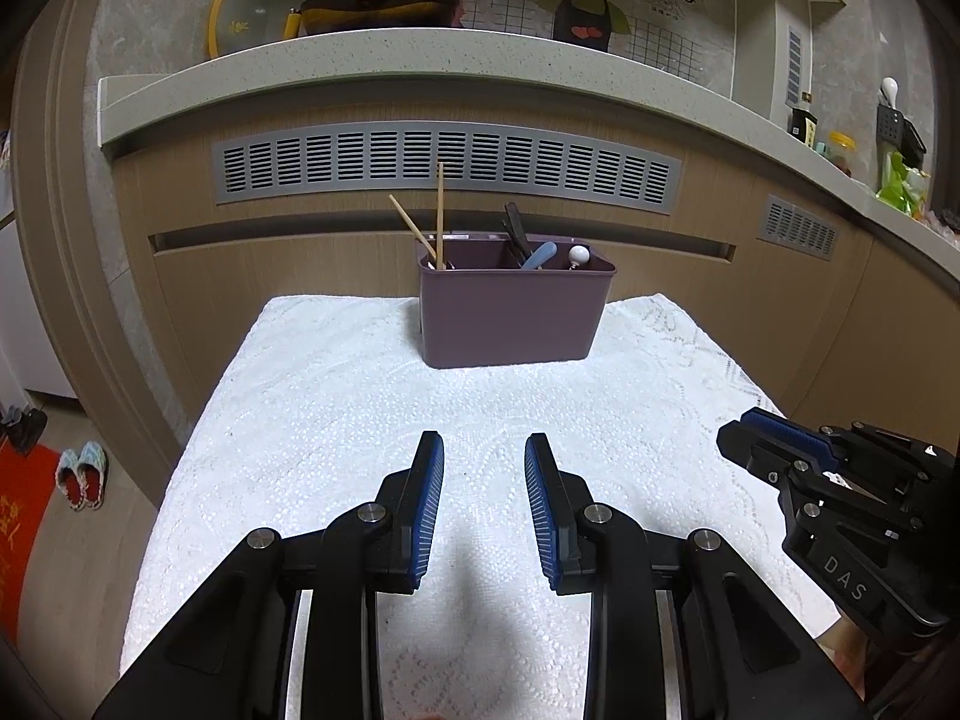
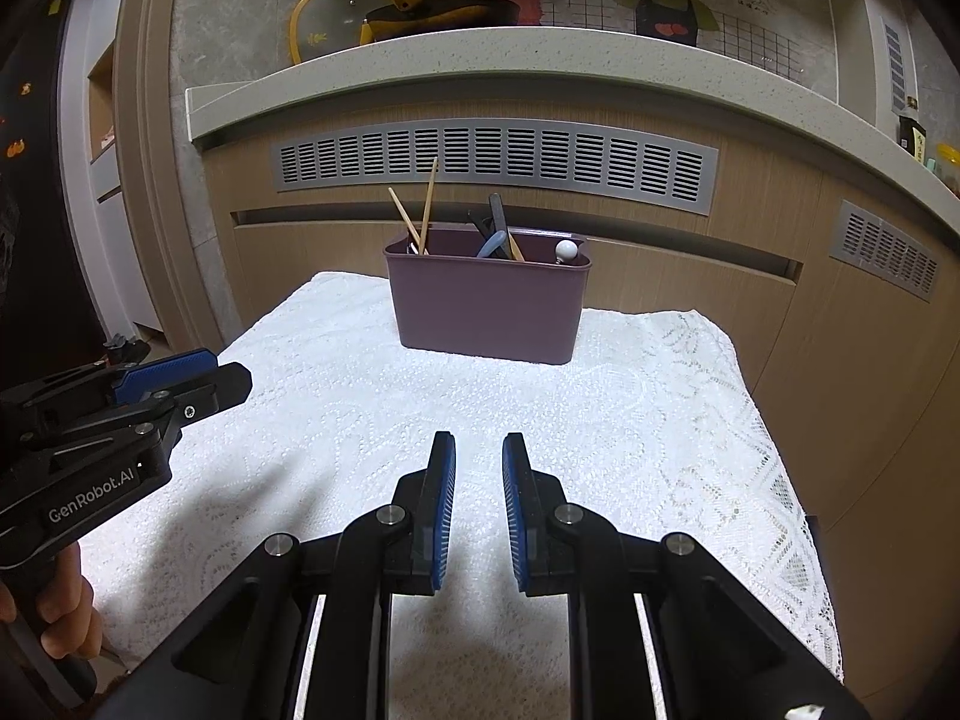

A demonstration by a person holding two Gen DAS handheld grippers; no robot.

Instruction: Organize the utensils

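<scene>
A purple utensil caddy stands at the far end of a white lace-covered table. Two wooden chopsticks lean in its left compartment. A dark utensil, a blue handle and a white ball-topped piece stick out further right. My left gripper hovers open over the near cloth with nothing between its pads. My right gripper sits beside it, its pads a narrow gap apart and empty.
Behind the table is a wooden cabinet front with a grey vent grille under a speckled counter that carries a yellow-handled pan. Slippers lie on the floor at left. A hand grips the left tool.
</scene>
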